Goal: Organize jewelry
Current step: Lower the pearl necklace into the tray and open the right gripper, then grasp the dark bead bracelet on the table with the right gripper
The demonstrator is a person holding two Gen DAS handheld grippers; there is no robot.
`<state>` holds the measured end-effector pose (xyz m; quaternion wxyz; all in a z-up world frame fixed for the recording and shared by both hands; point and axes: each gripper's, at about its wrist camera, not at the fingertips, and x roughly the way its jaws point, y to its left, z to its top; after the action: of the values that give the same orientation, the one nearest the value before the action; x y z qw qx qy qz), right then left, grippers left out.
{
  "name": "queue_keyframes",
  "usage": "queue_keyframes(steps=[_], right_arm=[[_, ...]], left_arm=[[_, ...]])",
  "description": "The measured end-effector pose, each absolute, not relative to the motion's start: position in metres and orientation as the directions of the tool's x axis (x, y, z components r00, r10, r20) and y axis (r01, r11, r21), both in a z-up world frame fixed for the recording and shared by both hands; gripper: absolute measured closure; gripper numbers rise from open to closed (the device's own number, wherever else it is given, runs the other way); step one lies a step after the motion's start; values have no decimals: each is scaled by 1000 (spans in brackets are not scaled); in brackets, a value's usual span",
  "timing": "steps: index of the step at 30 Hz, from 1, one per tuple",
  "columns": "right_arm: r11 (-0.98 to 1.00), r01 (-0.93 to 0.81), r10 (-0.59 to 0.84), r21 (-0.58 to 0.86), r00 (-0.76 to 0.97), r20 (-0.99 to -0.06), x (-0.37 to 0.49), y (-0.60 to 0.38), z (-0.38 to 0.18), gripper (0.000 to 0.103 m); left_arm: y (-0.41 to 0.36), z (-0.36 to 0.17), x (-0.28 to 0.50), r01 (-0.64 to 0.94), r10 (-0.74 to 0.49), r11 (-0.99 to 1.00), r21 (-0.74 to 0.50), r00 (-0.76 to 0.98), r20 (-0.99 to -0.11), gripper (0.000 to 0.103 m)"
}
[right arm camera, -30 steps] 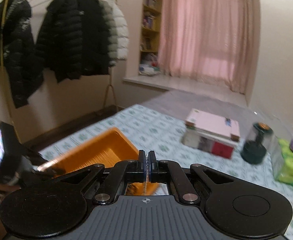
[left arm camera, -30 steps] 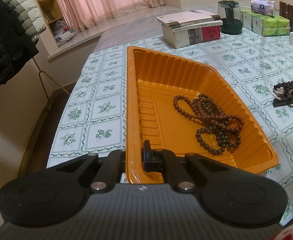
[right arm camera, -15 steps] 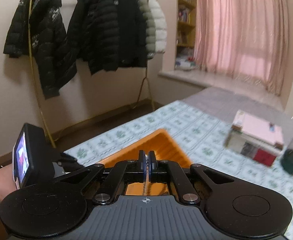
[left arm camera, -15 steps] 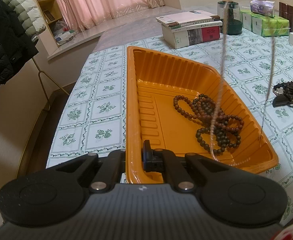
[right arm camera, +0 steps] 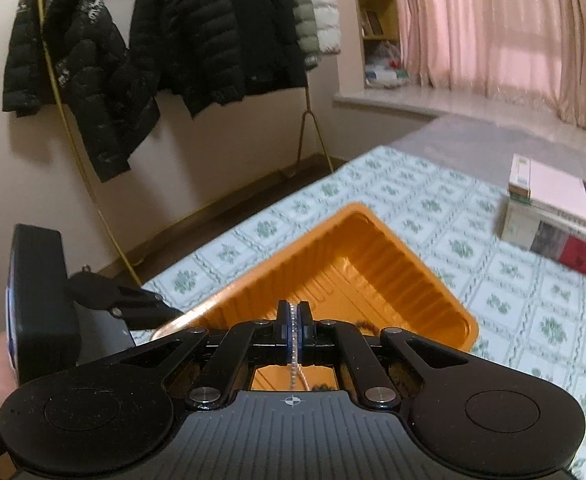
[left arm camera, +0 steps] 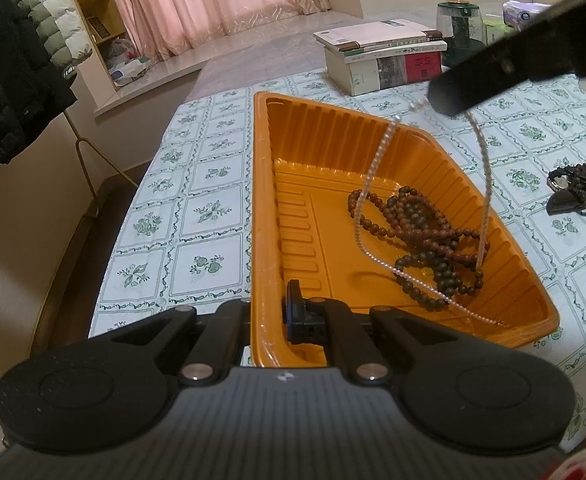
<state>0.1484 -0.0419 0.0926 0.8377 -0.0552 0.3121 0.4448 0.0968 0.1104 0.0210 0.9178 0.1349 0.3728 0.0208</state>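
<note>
An orange plastic tray (left arm camera: pixel 259 200) lies on the flower-patterned tablecloth. My left gripper (left arm camera: pixel 273 316) is shut on the tray's near rim. Inside the tray is a heap of brown wooden beads (left arm camera: pixel 421 236). My right gripper (left arm camera: pixel 445 100) hangs above the tray's far right side, shut on a thin pearl necklace (left arm camera: pixel 375 168). The necklace's loop dangles down, and its bottom rests across the brown beads and the tray floor. In the right wrist view the pearl strand (right arm camera: pixel 296 376) runs between the closed pads of the right gripper (right arm camera: pixel 294 320), over the tray (right arm camera: pixel 373 248).
A dark bead bracelet with a black piece (left arm camera: pixel 577 188) lies on the cloth right of the tray. Stacked books (left arm camera: pixel 385 60) and a dark jar (left arm camera: pixel 459 24) stand behind. The table edge drops off at left, near a coat rack with jackets (right arm camera: pixel 173 40).
The right gripper has come down and in over the tray with the pearl necklace. The loop's bottom now lies in the tray. The left gripper and the tray have kept still.
</note>
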Motion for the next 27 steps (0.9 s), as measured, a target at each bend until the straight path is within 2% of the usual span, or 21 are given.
queue_keyframes(steps=[14, 15, 17, 18, 19, 22, 27], right_arm=[[641, -723, 719, 259, 447, -531, 151, -73, 95, 99], [651, -711, 714, 264, 457, -530, 150, -79, 94, 96], [682, -676, 694, 278, 480, -537, 148, -97, 86, 83], [698, -656, 683, 288, 489, -542, 146, -106, 82, 67], [714, -631, 672, 302, 500, -546, 145, -116, 77, 56], [766, -536, 632, 355, 528, -567, 138, -150, 54, 55], [858, -352, 513, 374, 557, -653, 124, -206, 8, 55]], left_arm=[[111, 22, 97, 63, 142, 962, 267, 720, -680, 101], [111, 22, 97, 63, 142, 962, 267, 720, -680, 101], [111, 22, 97, 64, 141, 961, 267, 719, -680, 101], [111, 23, 97, 65, 141, 961, 267, 719, -680, 101], [111, 23, 97, 65, 140, 961, 267, 719, -680, 101], [112, 23, 97, 67, 140, 961, 269, 719, -681, 101], [110, 23, 96, 70, 143, 959, 275, 718, -681, 101]])
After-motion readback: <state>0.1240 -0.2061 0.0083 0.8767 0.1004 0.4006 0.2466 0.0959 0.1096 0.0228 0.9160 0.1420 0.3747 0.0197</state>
